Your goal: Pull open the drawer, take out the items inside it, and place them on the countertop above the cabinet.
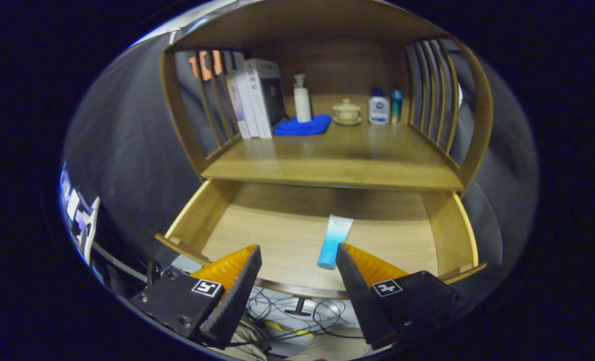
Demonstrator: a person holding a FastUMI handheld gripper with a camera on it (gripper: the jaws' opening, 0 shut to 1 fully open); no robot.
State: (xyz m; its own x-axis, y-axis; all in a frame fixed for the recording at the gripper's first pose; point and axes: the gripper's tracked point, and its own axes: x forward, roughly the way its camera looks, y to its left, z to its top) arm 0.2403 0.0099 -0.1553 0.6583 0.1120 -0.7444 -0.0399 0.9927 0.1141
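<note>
Open wooden drawer [442, 225] holding a blue tube [334, 240], countertop [337, 150] above with books [254, 98], blue cloth [302, 126], perhaps a lidded cup [347, 112]

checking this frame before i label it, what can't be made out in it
- Rear of the drawer: gripper view, shadowed under the countertop.
- Tube: its print is too small, and its near end sits close by one finger.
- Books and bottles: too small to identify.
- Gripper: open, its base cut off.

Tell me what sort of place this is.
Probably a staged home corner in a recording booth: a wooden cabinet with books and toiletry bottles on top, its drawer open holding a blue tube. The gripper hangs open before it.
</note>
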